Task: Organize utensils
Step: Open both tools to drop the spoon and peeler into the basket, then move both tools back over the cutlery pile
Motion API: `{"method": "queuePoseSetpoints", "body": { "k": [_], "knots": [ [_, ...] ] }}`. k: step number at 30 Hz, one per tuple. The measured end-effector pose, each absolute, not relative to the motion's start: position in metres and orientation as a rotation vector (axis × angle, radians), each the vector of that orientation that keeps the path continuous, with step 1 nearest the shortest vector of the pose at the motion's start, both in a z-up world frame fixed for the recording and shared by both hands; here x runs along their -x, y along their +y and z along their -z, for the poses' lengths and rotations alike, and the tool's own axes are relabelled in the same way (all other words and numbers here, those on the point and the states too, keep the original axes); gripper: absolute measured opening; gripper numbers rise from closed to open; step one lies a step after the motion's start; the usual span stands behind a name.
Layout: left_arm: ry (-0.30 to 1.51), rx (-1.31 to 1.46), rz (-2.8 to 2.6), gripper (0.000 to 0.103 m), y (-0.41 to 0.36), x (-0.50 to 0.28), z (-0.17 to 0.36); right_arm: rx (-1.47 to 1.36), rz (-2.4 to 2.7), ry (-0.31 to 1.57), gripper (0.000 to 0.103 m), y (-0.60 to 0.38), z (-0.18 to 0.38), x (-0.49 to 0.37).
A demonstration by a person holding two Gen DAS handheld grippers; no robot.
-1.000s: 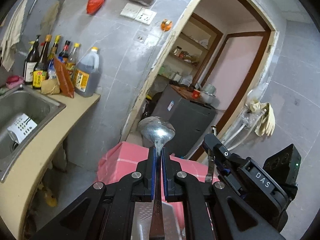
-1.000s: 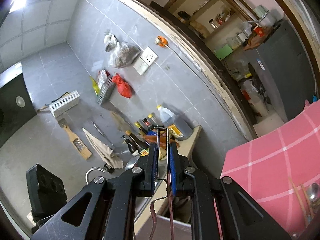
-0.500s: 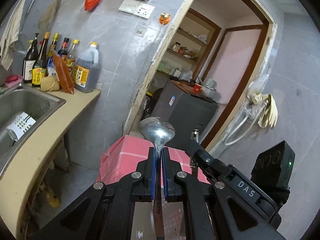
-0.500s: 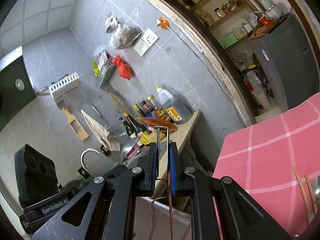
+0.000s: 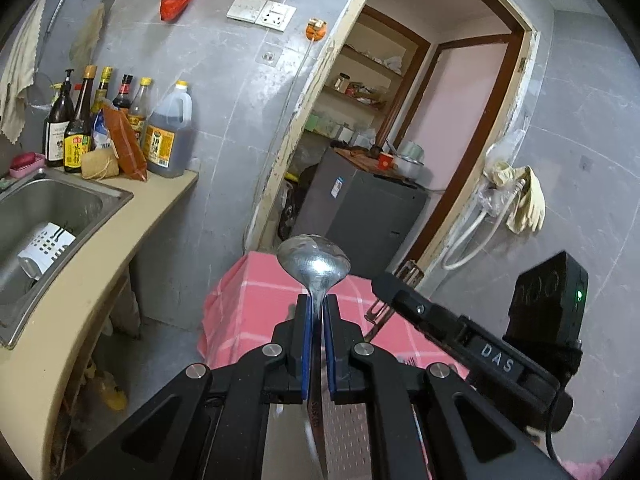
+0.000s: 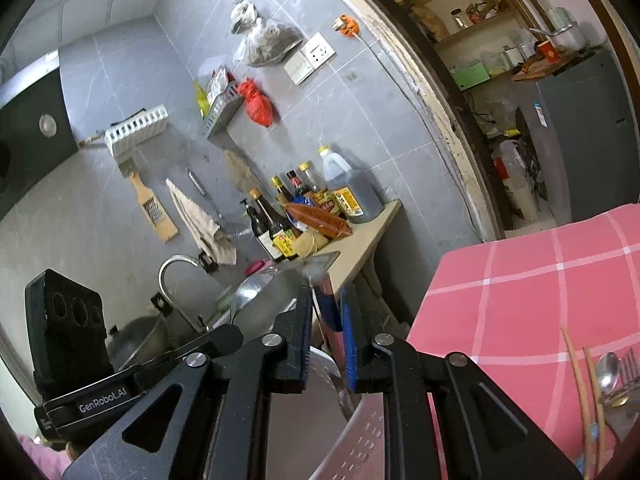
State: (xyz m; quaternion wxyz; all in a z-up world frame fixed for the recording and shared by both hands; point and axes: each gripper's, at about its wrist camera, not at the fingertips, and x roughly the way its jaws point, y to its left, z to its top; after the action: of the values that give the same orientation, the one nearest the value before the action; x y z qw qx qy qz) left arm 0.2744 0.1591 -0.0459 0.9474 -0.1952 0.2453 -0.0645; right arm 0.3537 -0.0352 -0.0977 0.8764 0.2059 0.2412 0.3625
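Since a second ago both tongs have sunk toward the table, and the right tongs (image 6: 327, 296) have rolled, so the thin steel utensil (image 6: 324, 276) between them, seen edge-on before, now shows a flat, shiny face. Their blue-padded jaws have just been opening with that utensil between them; I cannot tell whether the pads press on it.

Nearest the lens, the left tongs (image 5: 317, 304) point slightly downward, black angular arms meeting at blue pads clamped on the neck of a polished stainless-steel spoon (image 5: 314, 258). Its rounded bowl stands up past the fingertips, its flat handle running back toward the camera. Beneath both tongs sits a pale perforated holder (image 6: 368, 436). Beyond it lies the pink tabletop cloth with white checks (image 6: 540, 300), carrying two slim wooden chopsticks (image 6: 576, 372) and a small steel spoon (image 6: 608, 368) near its edge. Farther off are a brushed steel sink (image 5: 52, 204) and a cluster of glass and plastic sauce bottles (image 5: 168, 128) against grey tiles.
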Motion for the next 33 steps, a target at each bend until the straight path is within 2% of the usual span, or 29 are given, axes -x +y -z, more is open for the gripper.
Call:
{"method": "queuePoseSetpoints", "body": {
  "k": [2, 4, 11, 15, 17, 19, 27, 31, 33],
  "knots": [
    [0.495, 0.403, 0.141, 0.006, 0.161, -0.268, 0.046, -0.406, -0.759, 0.514, 0.019, -0.036, 0.095, -0.351],
    [0.487, 0.414, 0.149, 0.006, 0.162, -0.263, 0.045, -0.397, -0.767, 0.512, 0.031, -0.036, 0.093, -0.348],
    [0.483, 0.414, 0.130, 0.007, 0.161, -0.248, 0.041, -0.382, -0.765, 0.496, 0.046, -0.043, 0.080, -0.334],
    [0.468, 0.385, 0.106, 0.011, 0.153, -0.240, 0.030, -0.371, -0.700, 0.447, 0.061, -0.060, 0.064, -0.320],
    [0.458, 0.369, 0.097, 0.018, 0.147, -0.238, 0.023, -0.359, -0.664, 0.419, 0.066, -0.071, 0.054, -0.313],
    [0.440, 0.359, 0.092, 0.035, 0.140, -0.235, 0.015, -0.339, -0.619, 0.389, 0.073, -0.086, 0.043, -0.304],
    [0.362, 0.298, 0.059, 0.075, 0.095, -0.227, -0.011, -0.272, -0.451, 0.314, 0.101, -0.152, 0.012, -0.275],
    [0.323, 0.254, 0.043, 0.097, 0.067, -0.223, -0.017, -0.221, -0.366, 0.296, 0.102, -0.182, 0.005, -0.263],
    [0.311, 0.246, 0.055, 0.100, 0.055, -0.222, -0.018, -0.201, -0.335, 0.289, 0.102, -0.195, 0.002, -0.257]
  ]
}}
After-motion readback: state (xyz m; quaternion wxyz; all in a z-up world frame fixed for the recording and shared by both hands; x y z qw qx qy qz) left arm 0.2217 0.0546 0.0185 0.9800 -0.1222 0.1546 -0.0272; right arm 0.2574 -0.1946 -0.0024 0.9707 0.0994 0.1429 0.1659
